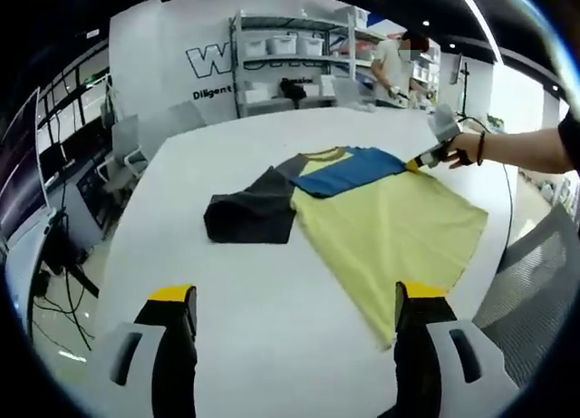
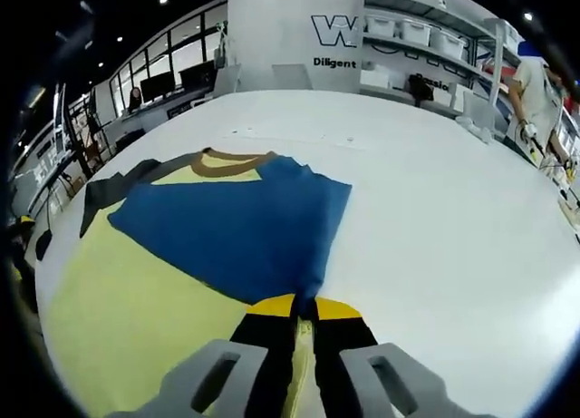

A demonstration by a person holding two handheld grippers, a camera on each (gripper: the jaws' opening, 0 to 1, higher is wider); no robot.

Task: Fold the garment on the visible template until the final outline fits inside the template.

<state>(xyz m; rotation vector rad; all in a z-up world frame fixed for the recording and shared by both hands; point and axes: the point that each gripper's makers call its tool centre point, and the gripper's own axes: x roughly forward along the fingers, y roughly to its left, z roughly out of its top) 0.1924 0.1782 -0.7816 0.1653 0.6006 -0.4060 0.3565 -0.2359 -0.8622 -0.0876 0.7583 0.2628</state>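
A T-shirt (image 1: pixel 390 223) lies flat on the white table (image 1: pixel 236 327). It has a yellow body, a brown collar (image 1: pixel 326 152) and a dark grey sleeve (image 1: pixel 249 214) spread out to the left. Its blue sleeve (image 2: pixel 236 223) is folded across the chest. My right gripper (image 2: pixel 304 307) is shut on the end of that blue sleeve, low over the table, with cloth pinched between the yellow-tipped jaws. In the left gripper view a hand holds the right gripper (image 1: pixel 433 150) at the shirt's far right corner. My left gripper (image 1: pixel 296 296) hovers open above the near table, short of the shirt's hem.
Shelves with white bins (image 1: pixel 290 46) stand behind the table, and a person (image 1: pixel 394 64) works beside them. A mesh chair (image 1: pixel 535 273) sits at the table's right edge. Desks and cables (image 1: pixel 63 228) fill the floor on the left. Bare table (image 2: pixel 453 209) lies right of the shirt.
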